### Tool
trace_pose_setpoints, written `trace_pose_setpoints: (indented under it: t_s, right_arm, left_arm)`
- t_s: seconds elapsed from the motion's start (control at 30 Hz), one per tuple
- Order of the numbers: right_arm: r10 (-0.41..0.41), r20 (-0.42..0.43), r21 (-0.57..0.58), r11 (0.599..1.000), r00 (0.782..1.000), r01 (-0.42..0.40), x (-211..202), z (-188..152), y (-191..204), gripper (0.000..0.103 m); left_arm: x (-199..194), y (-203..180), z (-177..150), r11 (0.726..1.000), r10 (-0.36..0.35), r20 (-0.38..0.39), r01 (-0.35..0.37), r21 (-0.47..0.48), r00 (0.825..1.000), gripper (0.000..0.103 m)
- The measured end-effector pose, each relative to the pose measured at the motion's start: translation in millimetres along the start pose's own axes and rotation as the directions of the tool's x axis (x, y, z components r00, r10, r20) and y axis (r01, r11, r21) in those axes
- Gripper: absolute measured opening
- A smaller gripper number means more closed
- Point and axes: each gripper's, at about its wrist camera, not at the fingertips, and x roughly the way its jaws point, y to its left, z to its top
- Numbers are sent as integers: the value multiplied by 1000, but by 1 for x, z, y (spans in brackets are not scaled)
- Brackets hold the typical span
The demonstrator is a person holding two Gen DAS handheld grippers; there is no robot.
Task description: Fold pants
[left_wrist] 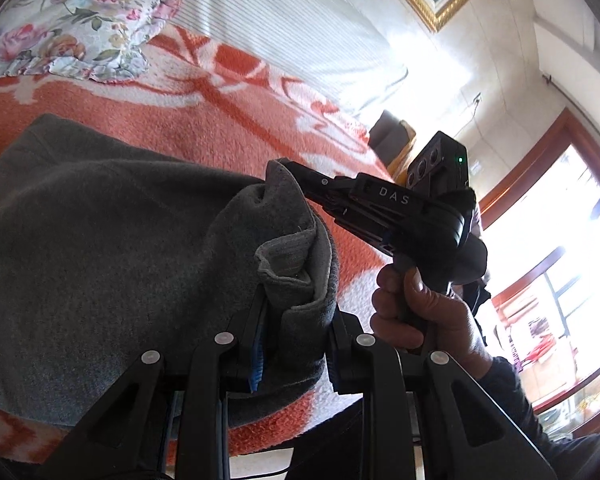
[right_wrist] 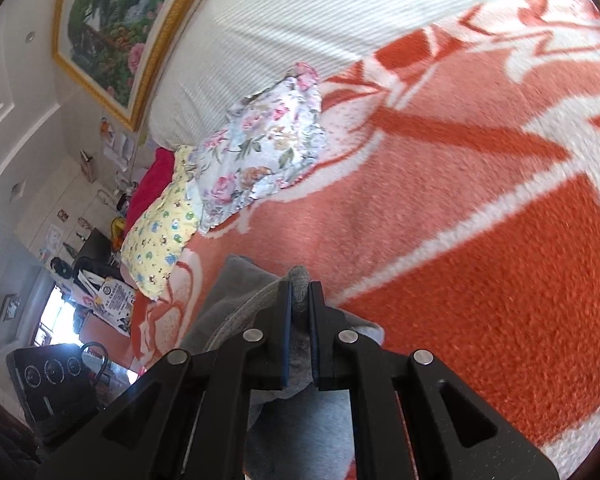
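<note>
The grey pants (left_wrist: 100,240) hang lifted above an orange and white blanket (left_wrist: 228,120) on a bed. My left gripper (left_wrist: 296,304) is shut on a thick bunch of the grey fabric with a ribbed hem. My right gripper (left_wrist: 288,172) shows in the left wrist view, held by a hand, shut on the pants' edge just beyond. In the right wrist view my right gripper (right_wrist: 300,304) pinches a fold of the grey pants (right_wrist: 240,300), which drape down to the left and below.
A floral pillow (right_wrist: 268,148) and a yellow patterned pillow (right_wrist: 160,236) lie at the bed's head by a white striped bolster (right_wrist: 300,12). A framed painting (right_wrist: 108,20) hangs on the wall. A window (left_wrist: 560,240) is to the right.
</note>
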Motion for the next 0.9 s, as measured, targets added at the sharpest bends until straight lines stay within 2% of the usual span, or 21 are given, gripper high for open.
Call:
trace_pose_setpoints:
  t_s: [0.13,0.27,0.53,0.63,0.9]
  right_arm:
    - [9,6,15,1000,1000,-9,0,-3,-9,10]
    - [-18,20,21,1000,1000,18,-7,-6,-14,21]
    - [-116,54,52,992,992,114,-40,-12,-25,22]
    - [-125,70,60,991,990,121,-51,-15,-24,22]
    - [-130,86,-7,991,988,131,-62,-20,11,22]
  left_arm:
    - [8,-3,-5,1000,13,-19,-13,18,1000,27]
    - [11,-7,-10,1000,-10,-40,11,17,999,51]
    - [17,-25,-22,995,-59,-94,66,78,994,52]
    - [12,-23,-25,994,-67,-99,75,79,993,53]
    - [-24,10,-8,999,-30,-37,32,27,999,56]
